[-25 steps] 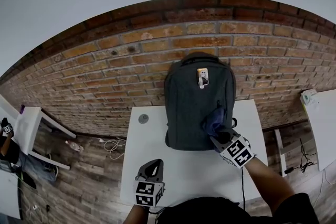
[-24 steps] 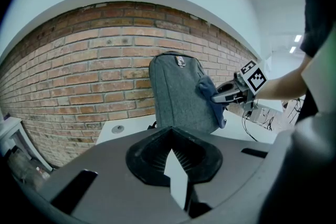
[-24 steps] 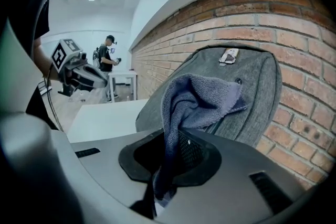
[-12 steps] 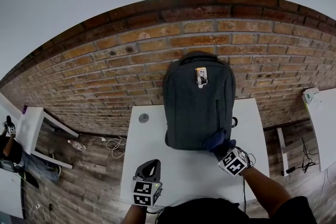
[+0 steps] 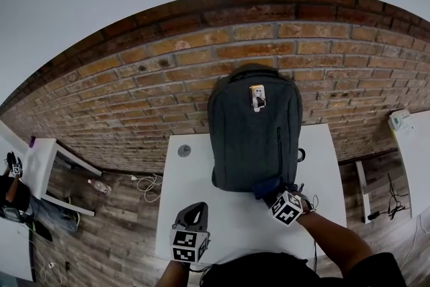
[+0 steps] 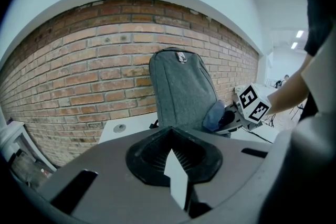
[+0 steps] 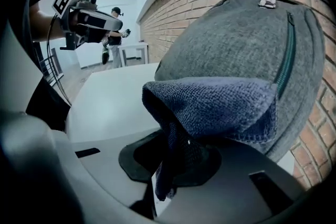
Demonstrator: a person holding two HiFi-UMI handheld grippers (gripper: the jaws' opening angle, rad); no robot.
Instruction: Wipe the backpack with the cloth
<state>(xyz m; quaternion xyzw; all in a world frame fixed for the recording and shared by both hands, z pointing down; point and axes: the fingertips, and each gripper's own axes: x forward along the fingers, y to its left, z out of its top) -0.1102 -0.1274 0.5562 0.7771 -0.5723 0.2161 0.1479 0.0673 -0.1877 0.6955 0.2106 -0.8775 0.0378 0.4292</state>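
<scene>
1. Head view, backpack [image 5: 254,134]: grey fabric, standing upright at the far edge of the white surface [image 5: 232,222], right of its middle, with its back against the brick wall [image 5: 134,97]. A zip runs down the right of its front and a small tag sits near the top. Judged soft-shelled and fairly light. The wall braces it against a push, but a sideways stroke could slide or tip it.
2. Cloth [image 7: 210,107]: dark blue, looped weave, limp. It is pressed on the lower right of the backpack's front, close to the base. Judged soft and clinging rather than slippery, and likely to bunch or drag on the coarse fabric.
3. Right claw [image 7: 169,168]: clenched on a gathered fold of the cloth, with the rest draped forward over the jaws as a pad. Taking it by a bunched fold, as here, is judged the sound hold, since a single edge would pull free.
4. Left claw [image 6: 176,168]: jaws together with nothing between them, held over the near edge of the surface toward its left and well apart from the backpack. It is judged free to steady the bag at its top or left side.
5. Small round disc [image 5: 184,151]: lies near the far left corner of the surface, clear of the work.
</scene>
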